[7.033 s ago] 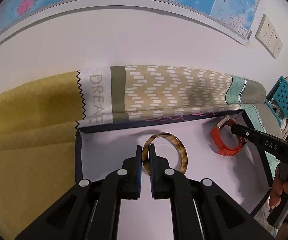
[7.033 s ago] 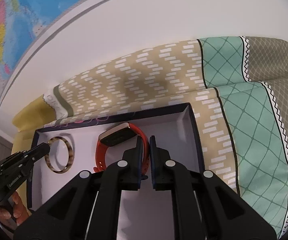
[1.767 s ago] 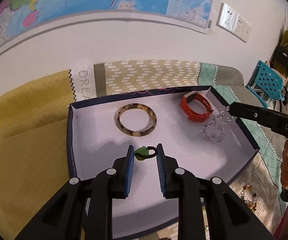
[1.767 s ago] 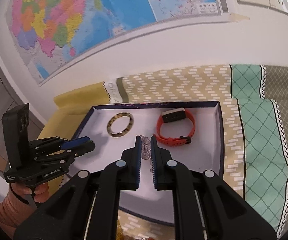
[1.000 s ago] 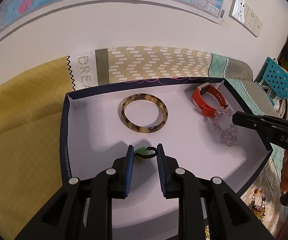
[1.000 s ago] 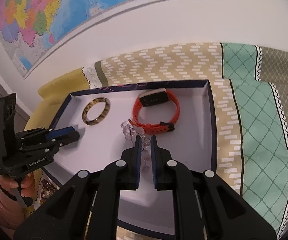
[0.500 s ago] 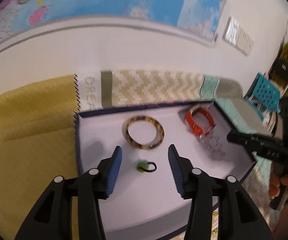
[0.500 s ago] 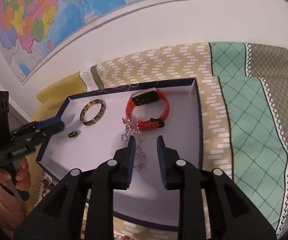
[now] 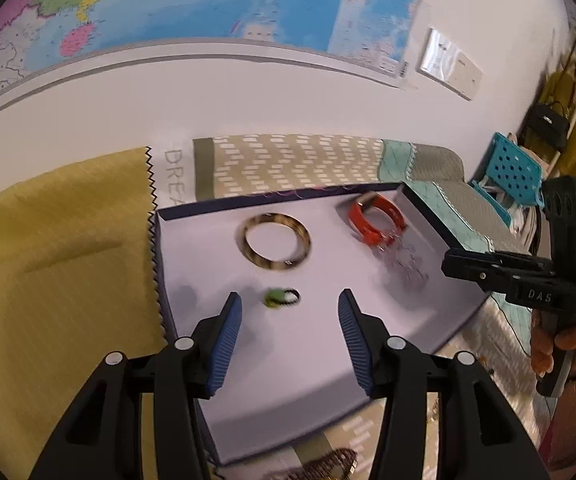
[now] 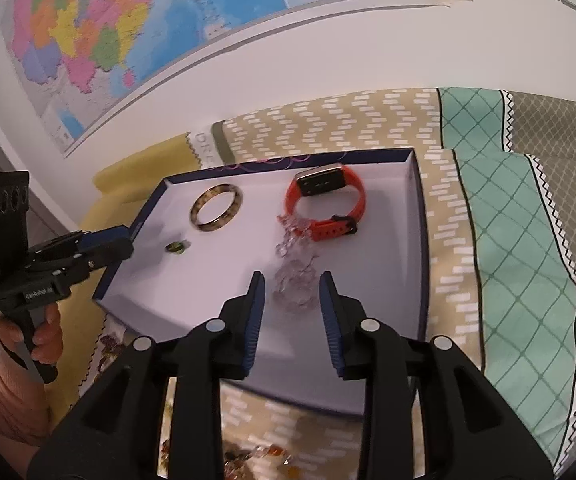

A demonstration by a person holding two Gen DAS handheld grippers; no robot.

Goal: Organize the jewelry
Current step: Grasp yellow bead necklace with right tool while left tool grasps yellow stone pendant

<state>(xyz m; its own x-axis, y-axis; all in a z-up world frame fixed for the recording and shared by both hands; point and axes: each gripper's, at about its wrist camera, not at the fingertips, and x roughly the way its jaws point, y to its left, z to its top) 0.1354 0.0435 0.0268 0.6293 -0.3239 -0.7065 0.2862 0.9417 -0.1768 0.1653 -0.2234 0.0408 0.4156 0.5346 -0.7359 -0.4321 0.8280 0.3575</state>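
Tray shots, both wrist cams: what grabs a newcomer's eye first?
The orange watch at the far right of the white tray, with the brown mottled bangle to its left. Nearer, a clear bead bracelet lies just ahead of the right gripper, and a small green ring ahead of the left gripper. Both grippers' jaws are opening, touching neither piece.

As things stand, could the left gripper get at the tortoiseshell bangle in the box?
Probably yes. The left gripper, jaws opening and empty, points into the open box; only the small green ring lies before the bangle, and nothing covers it.
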